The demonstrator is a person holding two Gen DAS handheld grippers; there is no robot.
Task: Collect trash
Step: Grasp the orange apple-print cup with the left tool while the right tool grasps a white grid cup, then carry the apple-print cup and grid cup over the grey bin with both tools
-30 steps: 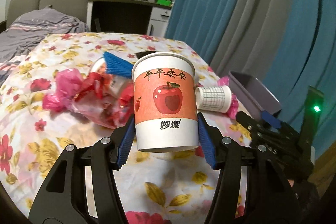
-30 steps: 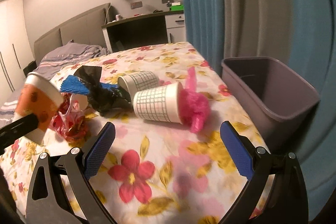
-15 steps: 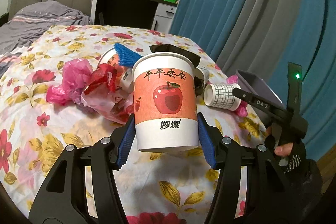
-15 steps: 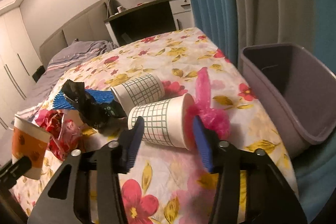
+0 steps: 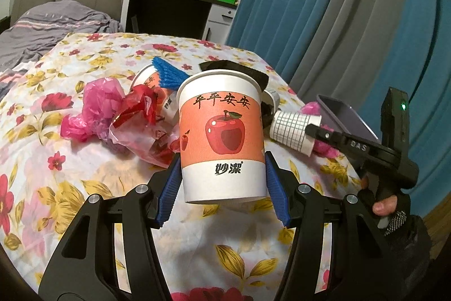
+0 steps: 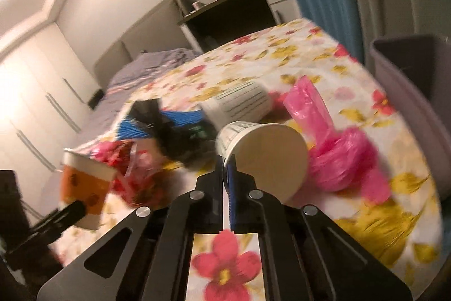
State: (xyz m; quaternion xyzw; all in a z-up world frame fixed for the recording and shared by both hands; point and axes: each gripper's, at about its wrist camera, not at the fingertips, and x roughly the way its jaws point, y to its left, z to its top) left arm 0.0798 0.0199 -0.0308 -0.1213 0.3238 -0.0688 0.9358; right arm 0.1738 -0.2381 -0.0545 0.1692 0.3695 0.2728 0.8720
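Our left gripper (image 5: 224, 177) held the apple-print cup (image 5: 222, 137) upright between its blue pads (image 5: 169, 191), lifted above the floral cloth (image 5: 70, 188). Our right gripper (image 6: 225, 182) had its fingers pinched narrowly on the rim of the grid-pattern cup (image 6: 262, 154), which lay on its side just ahead. A pink bag (image 6: 338, 151) sat right of it, and the grey bin (image 6: 408, 81) stood farther right.
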